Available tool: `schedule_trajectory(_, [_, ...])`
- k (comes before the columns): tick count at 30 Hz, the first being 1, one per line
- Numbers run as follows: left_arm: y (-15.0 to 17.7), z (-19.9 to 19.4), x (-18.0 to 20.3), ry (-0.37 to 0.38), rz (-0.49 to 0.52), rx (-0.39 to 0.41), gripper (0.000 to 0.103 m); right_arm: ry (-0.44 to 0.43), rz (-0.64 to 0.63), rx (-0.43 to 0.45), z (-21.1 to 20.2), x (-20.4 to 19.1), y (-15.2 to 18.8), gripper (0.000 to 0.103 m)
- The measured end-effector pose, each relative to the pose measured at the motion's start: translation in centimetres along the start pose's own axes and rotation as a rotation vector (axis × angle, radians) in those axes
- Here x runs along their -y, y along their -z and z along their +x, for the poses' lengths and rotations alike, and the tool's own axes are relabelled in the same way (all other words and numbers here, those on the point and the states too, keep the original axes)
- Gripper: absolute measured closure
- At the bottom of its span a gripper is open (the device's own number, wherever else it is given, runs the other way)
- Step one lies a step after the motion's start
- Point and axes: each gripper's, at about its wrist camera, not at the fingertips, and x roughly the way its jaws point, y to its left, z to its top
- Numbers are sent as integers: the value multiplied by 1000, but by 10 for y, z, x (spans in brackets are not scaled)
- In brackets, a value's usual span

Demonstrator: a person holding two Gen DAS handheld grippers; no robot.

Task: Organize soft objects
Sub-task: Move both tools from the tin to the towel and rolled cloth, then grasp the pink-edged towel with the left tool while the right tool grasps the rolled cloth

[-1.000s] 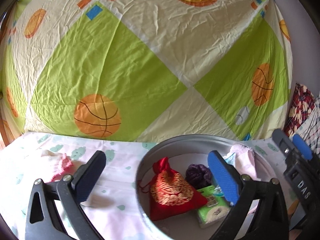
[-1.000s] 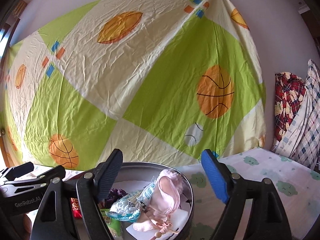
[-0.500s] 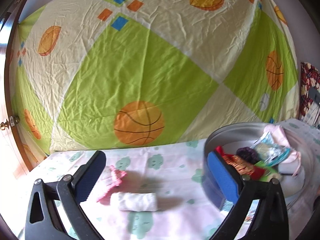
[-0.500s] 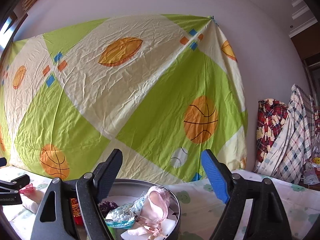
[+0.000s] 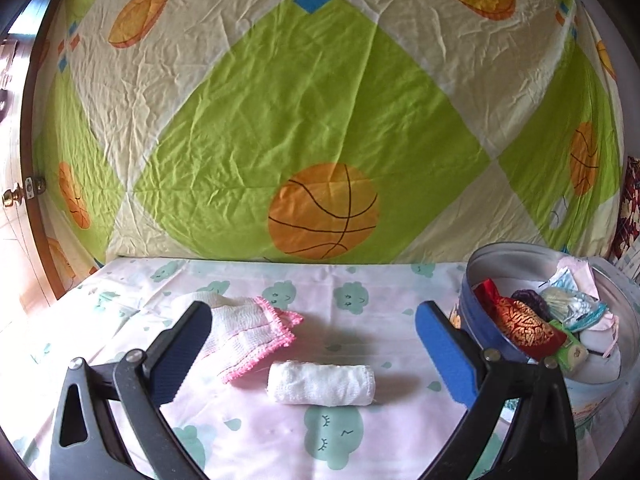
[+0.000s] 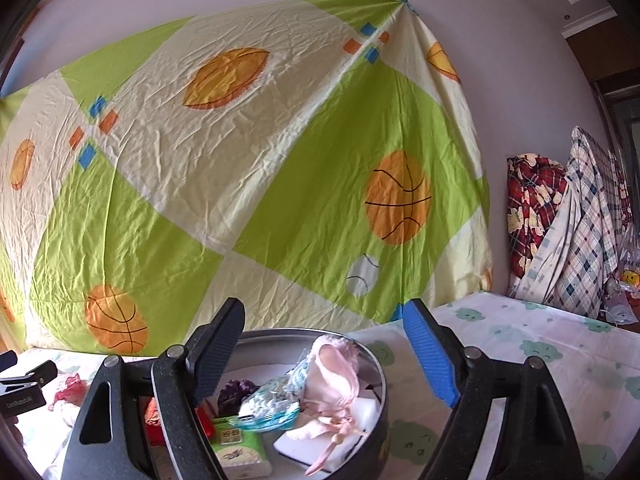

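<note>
A rolled white cloth (image 5: pixel 321 383) lies on the pink sheet, between the jaws of my open, empty left gripper (image 5: pixel 316 344). A white cloth with pink trim (image 5: pixel 244 332) lies just behind it to the left. A round metal tin (image 5: pixel 600 384) stands at the right and holds a red and gold pouch (image 5: pixel 520 324), a purple item, a green tissue pack and a pink cloth. My right gripper (image 6: pixel 324 352) is open and empty above the tin (image 6: pixel 376 364), over the pink cloth (image 6: pixel 332 372) and tissue pack (image 6: pixel 236 444).
A green and cream sheet with basketballs (image 5: pixel 320 120) hangs behind the bed. Plaid bedding (image 6: pixel 560 220) is piled at the far right. A door with a brass knob (image 5: pixel 12 198) is at the left. The left gripper's body (image 6: pixel 24 388) shows at the right view's left edge.
My left gripper has swung left, away from the tin, and now frames the rolled white cloth. My right gripper has risen slightly over the tin. Both stayed open.
</note>
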Motion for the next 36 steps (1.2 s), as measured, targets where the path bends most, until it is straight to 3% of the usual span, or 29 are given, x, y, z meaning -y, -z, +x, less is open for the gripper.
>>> schedule_trajectory(11, [0,11,-27,-46,-9,-23,0,-89,-57,-8,-13,-61,10,20])
schedule_trajectory(22, [1,20,-78,-109,-62,-34,0,-193,-69,-40,-22,-118,21,20])
schedule_trajectory(36, [0,42,-139,-237,-100,-91,0,-353,-88,-188,-13,-191,38,20])
